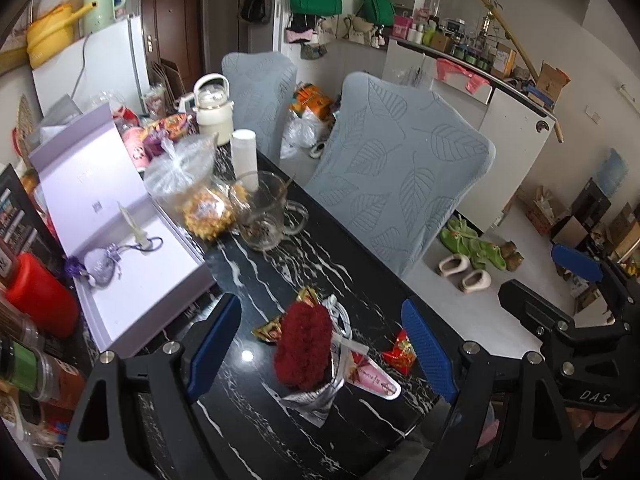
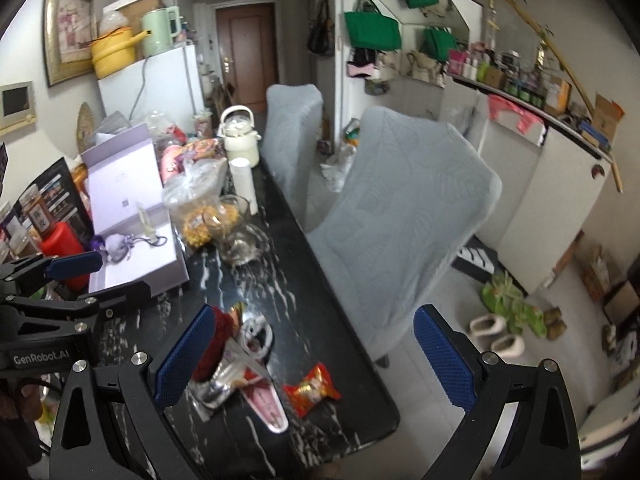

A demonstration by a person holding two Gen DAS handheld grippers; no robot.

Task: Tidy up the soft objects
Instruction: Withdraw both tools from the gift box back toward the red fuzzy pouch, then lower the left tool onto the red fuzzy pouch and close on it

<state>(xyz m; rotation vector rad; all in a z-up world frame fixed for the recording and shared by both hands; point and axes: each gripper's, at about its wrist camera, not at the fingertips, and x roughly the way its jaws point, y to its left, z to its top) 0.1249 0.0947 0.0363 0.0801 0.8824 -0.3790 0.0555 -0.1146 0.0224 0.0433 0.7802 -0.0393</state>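
A black marble-patterned table (image 1: 280,264) is seen from above through both wrist cameras. The left gripper (image 1: 322,354) is held spread wide above the near end of the table, its blue-padded fingers (image 1: 430,354) standing on either side of a dark red fluffy object (image 1: 302,350) without touching it. This red soft object lies on the tabletop, its lower end resting on a silver foil wrapper (image 1: 320,398), with a pink-printed sachet (image 1: 374,380) just beside it and white cord (image 1: 340,312) partly hidden behind it. A small gold-and-red candy wrapper (image 1: 270,330) lies just beside the object, and a red snack packet (image 2: 312,390) is seen near the table's edge. The right gripper (image 2: 316,360) is likewise released, nothing between its pads; in the right wrist view the red object (image 2: 216,344) is partly hidden behind one pad. Farther back, an open lavender box (image 1: 160,264) holds a small purple drawstring pouch (image 1: 100,266), well apart from both grippers. Beyond it stand a glass mug (image 1: 266,210) and a clear bag of yellow snacks (image 1: 200,200), touching one another.
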